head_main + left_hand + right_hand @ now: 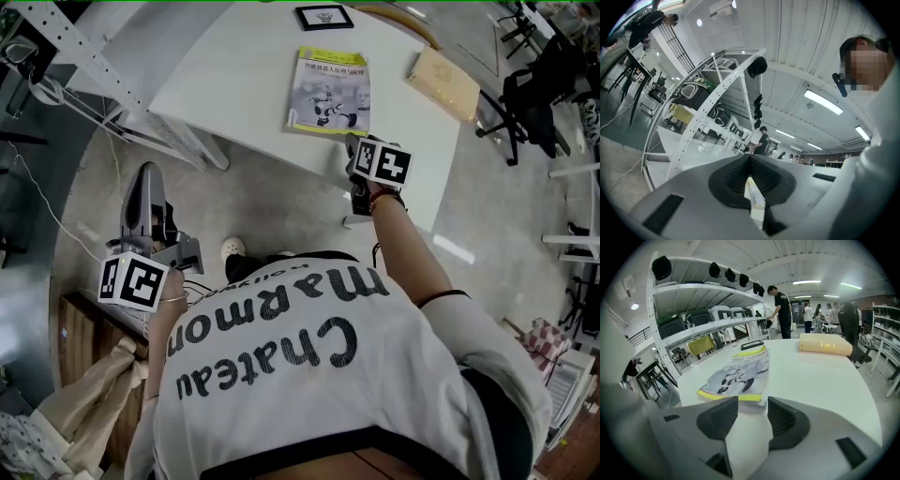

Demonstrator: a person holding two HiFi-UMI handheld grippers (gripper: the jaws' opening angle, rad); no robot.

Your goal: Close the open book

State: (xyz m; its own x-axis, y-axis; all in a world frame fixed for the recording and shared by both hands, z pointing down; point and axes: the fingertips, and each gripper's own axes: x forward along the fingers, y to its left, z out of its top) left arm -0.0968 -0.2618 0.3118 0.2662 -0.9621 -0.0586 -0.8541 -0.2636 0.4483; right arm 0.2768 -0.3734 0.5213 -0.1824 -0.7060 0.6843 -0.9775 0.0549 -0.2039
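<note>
The book (330, 91) lies closed and flat on the white table (234, 84), its grey and yellow cover up. In the right gripper view the book (738, 373) sits just beyond the jaws, its near edge facing me. My right gripper (356, 145) hovers at the book's near right corner, over the table's front edge. Seen from its own camera, the right gripper (752, 404) is open with nothing between its pads. My left gripper (147, 172) is held low at the left, off the table, pointing level. Its own view shows the left gripper (750, 157) with tips meeting, holding nothing.
A tan block (443, 82) lies at the table's far right and a small black frame (324, 16) at its back edge. A white perforated rack (103, 75) stands left of the table. Office chairs (530, 103) stand at the right. People stand by shelves (693, 329) far behind.
</note>
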